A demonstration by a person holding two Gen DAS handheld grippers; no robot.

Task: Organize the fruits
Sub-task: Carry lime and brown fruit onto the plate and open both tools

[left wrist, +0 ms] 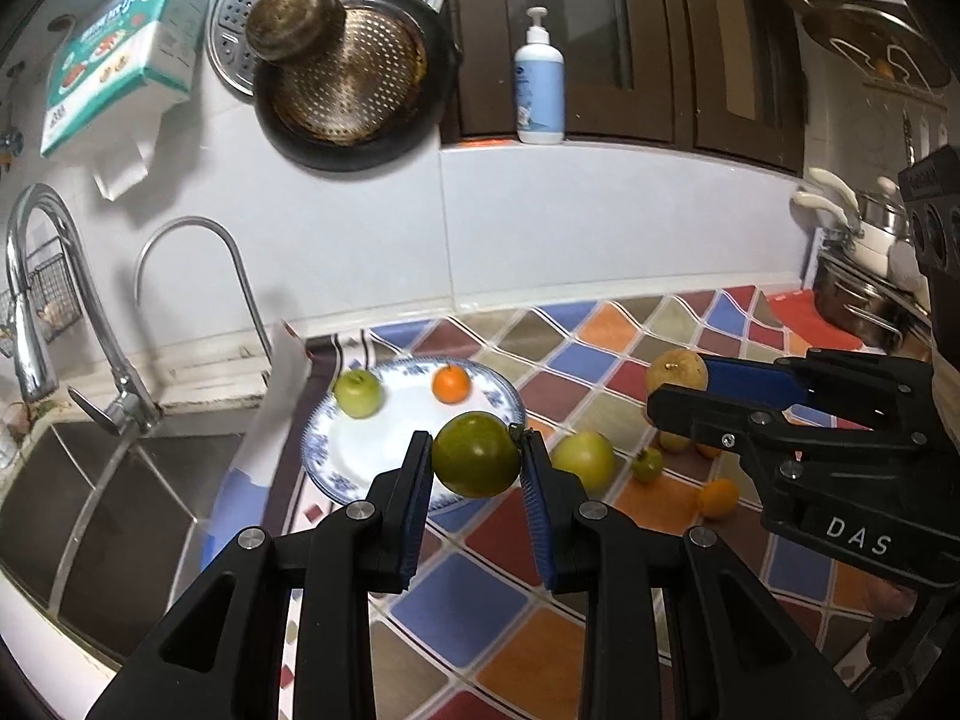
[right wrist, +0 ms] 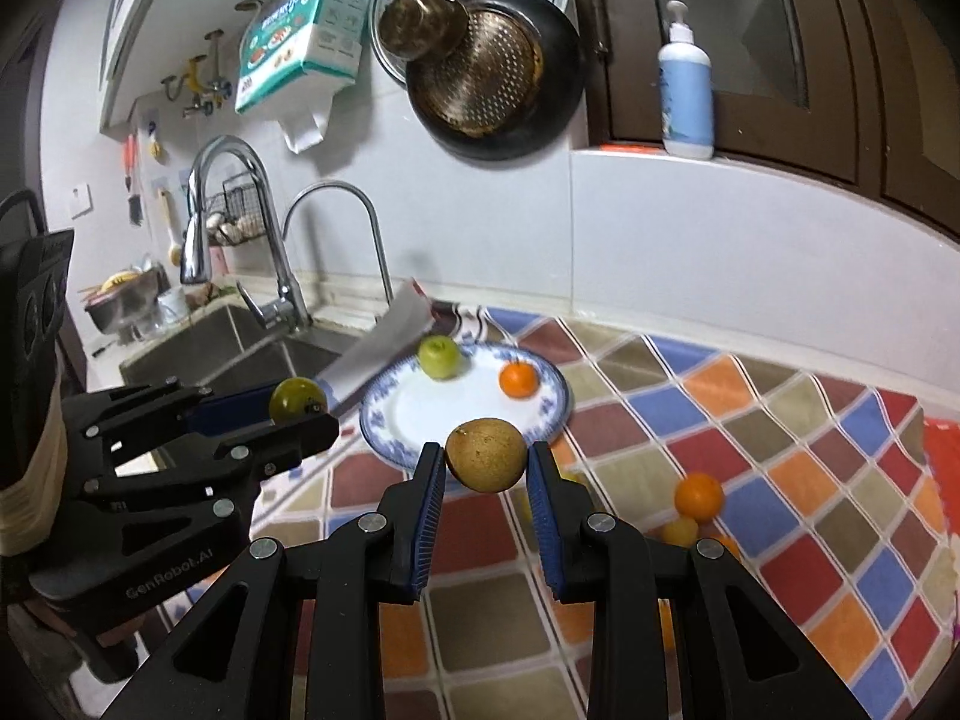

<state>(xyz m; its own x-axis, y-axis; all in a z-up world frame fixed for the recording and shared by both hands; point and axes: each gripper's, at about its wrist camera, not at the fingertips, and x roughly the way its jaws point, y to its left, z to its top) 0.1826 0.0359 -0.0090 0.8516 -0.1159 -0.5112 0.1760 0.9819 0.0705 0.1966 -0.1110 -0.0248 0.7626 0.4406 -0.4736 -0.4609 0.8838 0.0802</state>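
My left gripper (left wrist: pixel 477 456) is shut on a dark green fruit (left wrist: pixel 477 455) and holds it above the near edge of a blue-rimmed white plate (left wrist: pixel 360 456). The plate holds a light green apple (left wrist: pixel 357 393) and a small orange (left wrist: pixel 450 384). My right gripper (right wrist: pixel 486 457) is shut on a brown pear (right wrist: pixel 486 455) just in front of the plate (right wrist: pixel 444 414). In the right wrist view the left gripper (right wrist: pixel 303 414) shows at the left with its green fruit (right wrist: pixel 297 399). Loose fruits lie on the cloth: a yellow-green apple (left wrist: pixel 585 459), a small green one (left wrist: pixel 647 465), an orange (left wrist: pixel 717 498).
A checked coloured cloth (right wrist: pixel 750 420) covers the counter. A steel sink (left wrist: pixel 120 480) with two taps (left wrist: pixel 36 312) lies left of the plate. A pan (left wrist: pixel 354 84) hangs on the wall, a soap bottle (left wrist: pixel 540 81) stands on the ledge, and pots (left wrist: pixel 864 276) stand at the far right.
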